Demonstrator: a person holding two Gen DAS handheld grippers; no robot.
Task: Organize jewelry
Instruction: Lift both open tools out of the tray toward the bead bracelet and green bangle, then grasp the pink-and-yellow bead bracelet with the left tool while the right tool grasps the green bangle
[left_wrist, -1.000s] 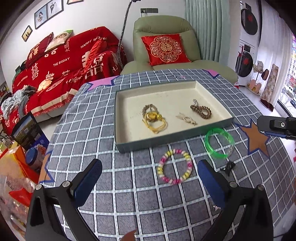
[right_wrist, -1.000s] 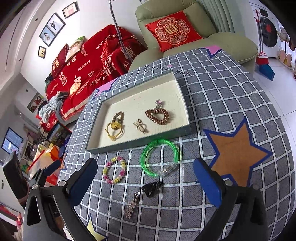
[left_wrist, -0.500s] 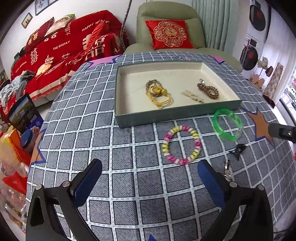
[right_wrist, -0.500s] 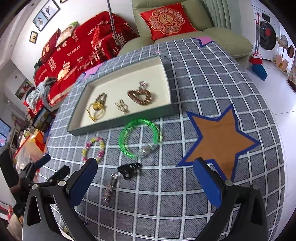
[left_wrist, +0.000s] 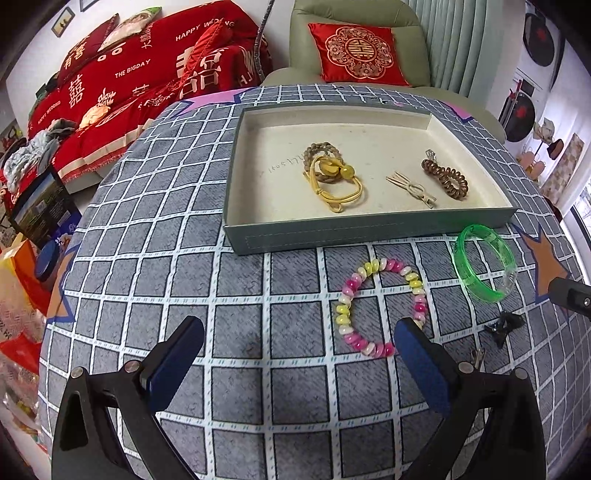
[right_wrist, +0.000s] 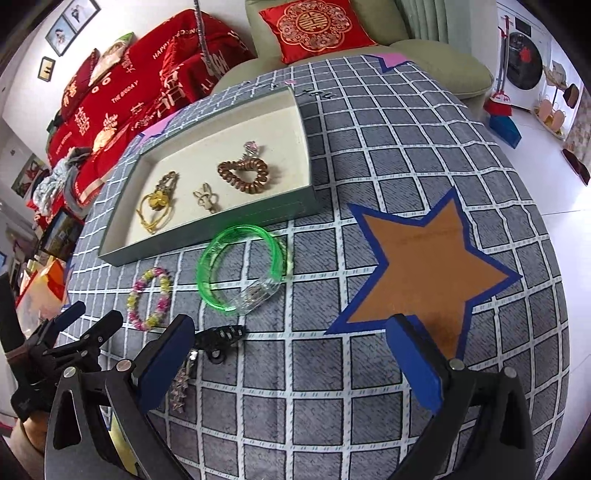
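Note:
A shallow grey-green tray (left_wrist: 369, 229) (right_wrist: 207, 236) holds a yellow cord piece with beads (left_wrist: 332, 177), a pale clip (left_wrist: 412, 190) and a brown spiral hair tie (left_wrist: 445, 177). On the cloth in front lie a pink-and-yellow bead bracelet (left_wrist: 347, 295) (right_wrist: 147, 299), a green bangle (left_wrist: 482, 262) (right_wrist: 236, 269), a black claw clip (left_wrist: 504, 326) (right_wrist: 221, 338) and a sparkly hairpin (right_wrist: 183, 384). My left gripper (left_wrist: 299, 363) is open, its right finger beside the bead bracelet. My right gripper (right_wrist: 291, 360) is open and empty, with the claw clip by its left finger.
The grey checked tablecloth (left_wrist: 147, 221) has an orange star patch (right_wrist: 432, 266) at the right. A red-covered sofa (left_wrist: 129, 81) and a green armchair with a red cushion (left_wrist: 358, 51) stand behind the table. Bags and boxes (left_wrist: 22, 266) sit on the floor at the left.
Both grippers have come lower and closer to the table; the bead bracelet now lies just at the left gripper's right finger, the claw clip at the right gripper's left finger. Both stay open.

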